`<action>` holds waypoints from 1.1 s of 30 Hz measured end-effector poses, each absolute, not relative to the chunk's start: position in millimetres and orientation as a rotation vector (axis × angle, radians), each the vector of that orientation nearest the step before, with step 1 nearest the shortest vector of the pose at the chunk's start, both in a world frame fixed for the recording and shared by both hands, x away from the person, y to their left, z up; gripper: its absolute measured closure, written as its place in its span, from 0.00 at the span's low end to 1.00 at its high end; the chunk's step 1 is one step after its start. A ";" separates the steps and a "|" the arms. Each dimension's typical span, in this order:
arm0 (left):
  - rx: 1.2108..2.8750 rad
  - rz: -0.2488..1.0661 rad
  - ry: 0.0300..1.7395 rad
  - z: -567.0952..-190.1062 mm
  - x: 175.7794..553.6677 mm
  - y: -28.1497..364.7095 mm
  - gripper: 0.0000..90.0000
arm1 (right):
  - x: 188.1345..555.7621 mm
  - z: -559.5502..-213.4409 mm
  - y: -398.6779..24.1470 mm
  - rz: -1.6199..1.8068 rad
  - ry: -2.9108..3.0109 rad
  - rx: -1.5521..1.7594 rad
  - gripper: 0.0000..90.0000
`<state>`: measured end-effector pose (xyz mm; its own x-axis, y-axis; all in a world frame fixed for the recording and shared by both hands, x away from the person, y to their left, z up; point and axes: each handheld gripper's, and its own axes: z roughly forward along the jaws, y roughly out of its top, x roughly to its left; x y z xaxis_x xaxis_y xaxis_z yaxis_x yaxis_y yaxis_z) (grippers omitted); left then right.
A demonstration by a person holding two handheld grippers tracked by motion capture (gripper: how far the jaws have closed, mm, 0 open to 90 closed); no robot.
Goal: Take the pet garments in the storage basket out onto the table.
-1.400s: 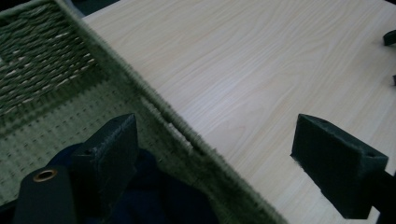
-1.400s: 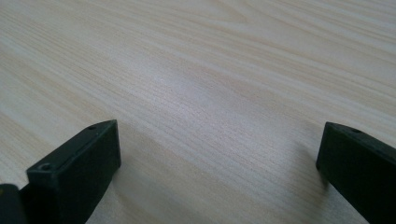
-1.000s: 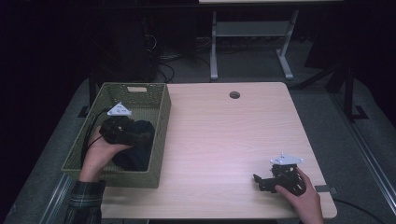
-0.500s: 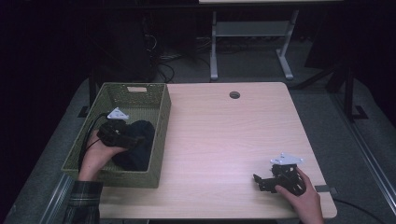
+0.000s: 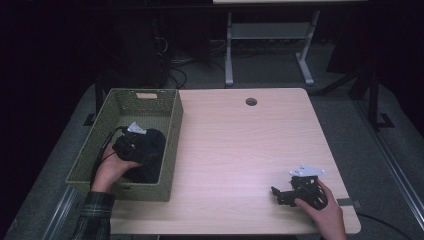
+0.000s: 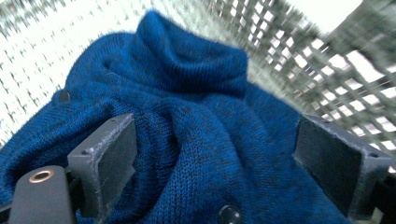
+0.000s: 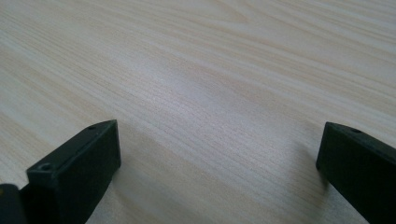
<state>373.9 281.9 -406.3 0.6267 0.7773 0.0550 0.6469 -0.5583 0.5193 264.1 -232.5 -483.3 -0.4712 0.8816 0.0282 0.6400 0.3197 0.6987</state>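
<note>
A dark blue knit garment with buttons lies bunched inside the green woven basket at the table's left. My left gripper is down in the basket, open, its two jaws standing wide on either side of a fold of the garment. In the left gripper view the left gripper has knit cloth between its pads, which do not press on it. My right gripper rests low at the table's front right. The right gripper is open over bare wood.
The light wooden table has a round cable hole at its back edge. The basket's mesh wall rises close behind the garment. Dark floor, cables and a white desk frame lie beyond the table.
My left gripper has sunk a little lower and nearer into the basket, onto the garment. The right gripper has stayed where it was.
</note>
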 end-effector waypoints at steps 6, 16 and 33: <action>2.456 0.343 1.150 -418.2 377.3 277.7 0.15 | 264.1 -483.3 -232.5 0.932 2.233 1.356 0.00; 2.532 0.315 1.217 -422.3 377.5 279.7 0.54 | 264.0 -483.3 -232.5 0.932 2.233 1.356 0.00; 2.231 0.295 1.262 -389.9 374.2 304.1 0.84 | 264.1 -483.3 -232.5 0.932 2.233 1.356 0.00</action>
